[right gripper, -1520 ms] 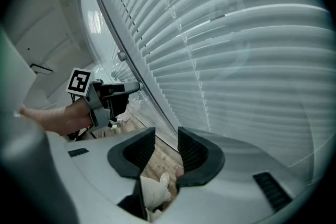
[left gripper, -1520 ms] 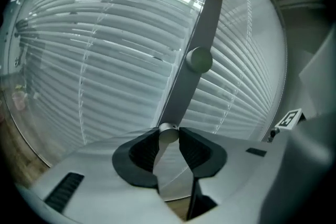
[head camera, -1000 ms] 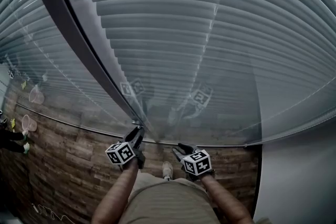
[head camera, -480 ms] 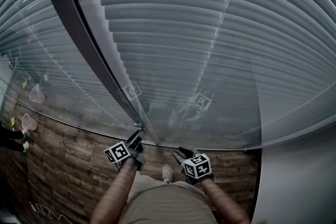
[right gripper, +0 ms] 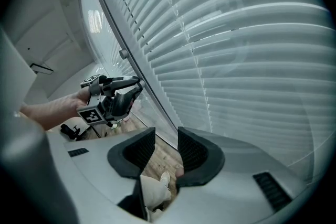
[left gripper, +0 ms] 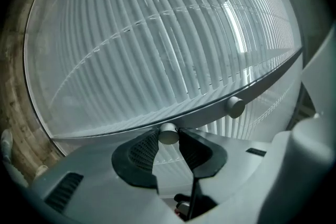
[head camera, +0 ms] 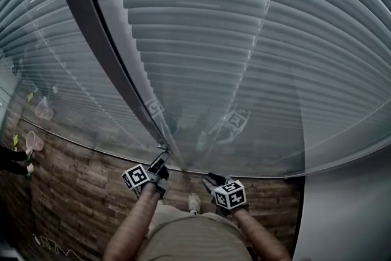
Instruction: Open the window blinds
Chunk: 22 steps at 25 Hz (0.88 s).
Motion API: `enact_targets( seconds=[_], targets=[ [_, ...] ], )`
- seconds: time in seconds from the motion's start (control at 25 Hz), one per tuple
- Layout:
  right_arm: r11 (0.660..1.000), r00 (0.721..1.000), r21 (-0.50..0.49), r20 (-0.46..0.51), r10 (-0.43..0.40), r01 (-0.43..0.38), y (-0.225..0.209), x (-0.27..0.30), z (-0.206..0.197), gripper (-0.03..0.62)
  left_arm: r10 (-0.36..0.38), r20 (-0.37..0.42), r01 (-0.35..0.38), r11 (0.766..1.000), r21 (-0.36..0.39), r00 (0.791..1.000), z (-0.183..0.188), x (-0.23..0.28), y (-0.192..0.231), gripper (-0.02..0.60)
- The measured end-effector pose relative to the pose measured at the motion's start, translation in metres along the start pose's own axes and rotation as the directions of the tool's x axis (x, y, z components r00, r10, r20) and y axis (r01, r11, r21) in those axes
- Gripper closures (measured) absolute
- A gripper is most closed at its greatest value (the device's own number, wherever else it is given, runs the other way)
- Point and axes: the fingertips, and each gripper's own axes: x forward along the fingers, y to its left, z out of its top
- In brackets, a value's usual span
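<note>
The window blinds hang with their slats nearly flat behind glass, split by a dark upright frame bar. In the left gripper view a small round white knob sticks out of that frame bar, and my left gripper is shut on it at the pad tips. The head view shows the left gripper against the bar's lower end. My right gripper hovers just right of it, short of the glass. Its jaws stand a little apart with nothing between them. The right gripper view shows the left gripper at the bar.
A second round knob sits further along the same frame bar. Below lies a wood-plank floor, with the person's shoe under the grippers. A white wall closes the right side. Two cup-like things lie far left.
My left gripper has rolled about its own axis while shut on the knob; its marker cube shows a different tilt. The right gripper has stayed put. The head view has shifted slightly.
</note>
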Motion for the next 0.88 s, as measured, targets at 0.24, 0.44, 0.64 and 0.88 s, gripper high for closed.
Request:
enact_targets(
  seconds=[0.24,0.44,0.64,0.88],
  targets=[
    [1.000,1.000,-0.007,-0.006,0.001,-0.001,-0.002,0.001,0.001,0.454,0.051,0.007,-0.052,0.989,0.141,0.999,0.000,0.000,-0.003,0.448],
    [1.000,1.000,-0.012,0.001,0.008,-0.008,-0.001,0.003,0.005,0.453,0.296,0.003,-0.208,0.665,0.718,0.955,-0.014,-0.001,-0.011,0.408],
    [1.000,1.000,-0.015,0.003,0.009,-0.009,-0.003,0.005,0.008,0.454,0.376,0.059,-0.273,0.549,0.790,0.925,-0.011,0.001,-0.005,0.439],
    [1.000,1.000,-0.010,0.004,0.009,-0.009,-0.003,0.006,0.008,0.454,0.333,0.013,-0.241,0.654,0.718,0.943,-0.011,0.000,-0.004,0.446]
  ],
)
